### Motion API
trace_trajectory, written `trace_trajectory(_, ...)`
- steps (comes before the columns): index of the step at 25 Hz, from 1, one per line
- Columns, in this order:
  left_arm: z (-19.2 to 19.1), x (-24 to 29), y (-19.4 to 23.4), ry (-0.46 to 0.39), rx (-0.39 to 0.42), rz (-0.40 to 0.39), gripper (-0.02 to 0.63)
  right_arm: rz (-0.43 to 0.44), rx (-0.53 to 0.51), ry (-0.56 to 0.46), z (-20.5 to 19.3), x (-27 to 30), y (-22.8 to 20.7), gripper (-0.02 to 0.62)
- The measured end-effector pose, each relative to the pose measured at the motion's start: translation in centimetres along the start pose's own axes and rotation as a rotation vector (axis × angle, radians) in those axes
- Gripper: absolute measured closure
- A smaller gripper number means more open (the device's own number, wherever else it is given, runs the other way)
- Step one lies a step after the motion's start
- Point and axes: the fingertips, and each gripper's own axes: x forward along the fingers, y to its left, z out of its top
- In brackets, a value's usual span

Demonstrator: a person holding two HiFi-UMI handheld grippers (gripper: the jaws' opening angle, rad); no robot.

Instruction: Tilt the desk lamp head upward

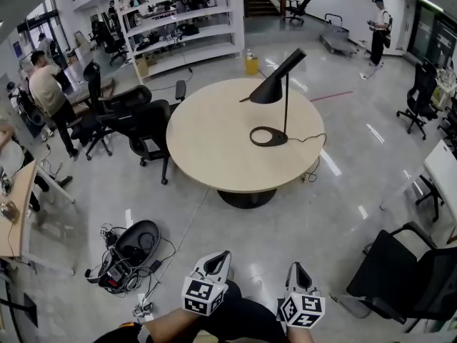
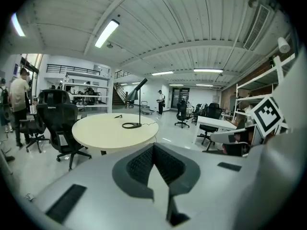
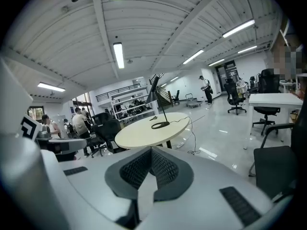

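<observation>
No brand or label is legible. The only print I can make out is the black-and-white square markers on the two cubes [image 1: 205, 296].

Left claw [image 1: 217, 259]: jaws together, nothing between them. Right claw [image 1: 296, 269]: same, closed and empty. Both are held low and near, over the floor [image 1: 235, 234].

The lamp [image 1: 286, 100] stands far ahead, well apart from both claws, on the right half of the round counter [image 1: 207, 145]. Its ring base [image 1: 268, 136] sits flat and the pole is upright. The black cone head [image 1: 272, 87] slopes down toward the left. A cord [image 1: 311, 140] trails off the right edge. Black chairs [image 1: 139, 123] stand at the counter's left.
</observation>
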Motion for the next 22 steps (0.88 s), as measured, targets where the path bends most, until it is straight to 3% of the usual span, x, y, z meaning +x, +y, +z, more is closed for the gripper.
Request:
trace_trajectory(11,2.5,11.8,1.5,0.037,-0.010,-0.103,0.560,-0.079,0.017,0.022,2.4,8.0,-4.9,0.580)
trace_trajectory(22,12.7,27.8,10.7,-0.012,-0.053,-0.190,0.560,-0.133,-0.043,-0.030,14.8,24.8,-5.8,0.580)
